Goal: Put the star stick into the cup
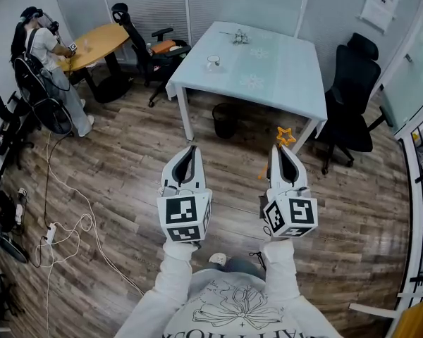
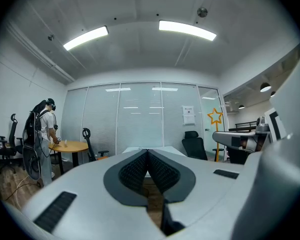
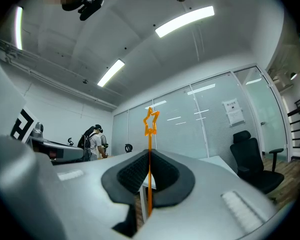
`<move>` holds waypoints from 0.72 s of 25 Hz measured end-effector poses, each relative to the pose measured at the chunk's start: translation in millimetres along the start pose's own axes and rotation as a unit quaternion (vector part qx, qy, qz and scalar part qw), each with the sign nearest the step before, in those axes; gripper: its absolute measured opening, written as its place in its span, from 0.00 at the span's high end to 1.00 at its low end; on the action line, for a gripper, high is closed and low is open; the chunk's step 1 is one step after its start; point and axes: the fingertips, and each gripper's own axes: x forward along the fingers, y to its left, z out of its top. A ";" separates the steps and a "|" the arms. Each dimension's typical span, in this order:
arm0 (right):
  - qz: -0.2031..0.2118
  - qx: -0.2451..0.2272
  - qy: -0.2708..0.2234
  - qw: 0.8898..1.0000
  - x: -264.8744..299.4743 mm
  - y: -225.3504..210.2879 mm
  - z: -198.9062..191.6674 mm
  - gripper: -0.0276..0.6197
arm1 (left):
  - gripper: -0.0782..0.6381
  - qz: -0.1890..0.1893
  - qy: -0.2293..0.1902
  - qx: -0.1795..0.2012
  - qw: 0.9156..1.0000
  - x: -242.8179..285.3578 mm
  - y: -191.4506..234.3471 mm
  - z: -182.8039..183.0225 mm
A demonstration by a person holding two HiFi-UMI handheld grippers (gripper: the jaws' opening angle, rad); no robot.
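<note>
My right gripper (image 1: pixel 285 148) is shut on an orange star stick (image 1: pixel 285 136); the star stands just past the jaw tips. In the right gripper view the stick (image 3: pixel 149 154) runs up between the closed pads, its star on top. My left gripper (image 1: pixel 189 148) hangs beside it, shut with nothing between its pads (image 2: pixel 148 154). The star (image 2: pixel 215 116) also shows at the right of the left gripper view. A small clear cup (image 1: pixel 213 63) stands on the pale blue table (image 1: pixel 282 83), well ahead of both grippers.
A small clump of objects (image 1: pixel 239 38) lies at the table's far edge. A black bin (image 1: pixel 225 120) sits under the table. Black office chairs (image 1: pixel 352 97) flank it. A person (image 1: pixel 46 55) stands at a round wooden table (image 1: pixel 99 43) far left. Cables (image 1: pixel 70 224) trail over the wood floor.
</note>
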 end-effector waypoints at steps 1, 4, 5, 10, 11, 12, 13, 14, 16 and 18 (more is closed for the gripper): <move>0.000 0.001 0.001 1.000 2.3 1.2 -2.1 0.93 | 0.88 -0.001 0.001 0.001 1.000 1.8 2.5 -1.3; 0.000 0.005 0.005 1.000 9.9 1.9 -5.7 0.93 | 0.88 0.000 0.007 0.001 1.000 9.3 7.9 -3.9; 0.000 0.006 0.006 1.000 12.8 0.9 -6.7 0.93 | 0.88 0.000 0.008 0.000 1.000 12.3 9.2 -4.7; 0.000 0.012 0.007 1.000 28.2 -4.2 -11.1 0.93 | 0.88 0.004 0.014 -0.003 1.000 27.4 15.2 -9.0; 0.001 0.013 0.007 1.000 32.4 -5.3 -12.3 0.93 | 0.88 0.004 0.015 -0.003 1.000 31.5 16.5 -9.5; 0.002 0.013 0.008 1.000 37.3 -6.9 -14.0 0.93 | 0.88 0.005 0.016 -0.003 1.000 36.3 17.8 -10.3; 0.002 0.013 0.010 1.000 42.6 -8.9 -16.1 0.93 | 0.88 0.005 0.018 -0.004 1.000 41.7 19.1 -11.1; 0.003 0.014 0.012 1.000 48.3 -11.3 -18.5 0.94 | 0.88 0.006 0.019 -0.004 1.000 47.4 20.4 -11.9; 0.006 0.012 0.014 1.000 60.7 -16.1 -22.7 0.93 | 0.88 0.009 0.019 -0.005 1.000 59.6 22.9 -13.1; 0.011 0.012 0.015 1.000 74.7 -21.4 -26.6 0.93 | 0.88 0.012 0.018 -0.006 1.000 73.8 25.4 -13.9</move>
